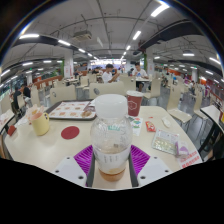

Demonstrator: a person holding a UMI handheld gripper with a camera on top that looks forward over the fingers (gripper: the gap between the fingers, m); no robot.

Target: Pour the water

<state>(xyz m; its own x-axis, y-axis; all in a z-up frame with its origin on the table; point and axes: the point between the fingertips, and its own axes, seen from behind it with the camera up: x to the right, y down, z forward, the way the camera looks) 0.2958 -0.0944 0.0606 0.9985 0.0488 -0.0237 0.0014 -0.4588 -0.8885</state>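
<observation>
My gripper (111,160) is shut on a clear plastic bottle (110,140) with a white cap, held upright between the purple pads (84,158). A little amber-tinted liquid lies at the bottle's bottom. Beyond the fingers on the pale table (60,150) stands a red paper cup (134,104), a little to the right of the bottle. A dark red round coaster (70,132) lies on the table left of the bottle. A yellowish pitcher (40,123) stands further left.
A tray (72,111) with small items sits behind the coaster. A packet and papers (165,146) lie at the right of the table. Chairs, tables and people fill the large room behind.
</observation>
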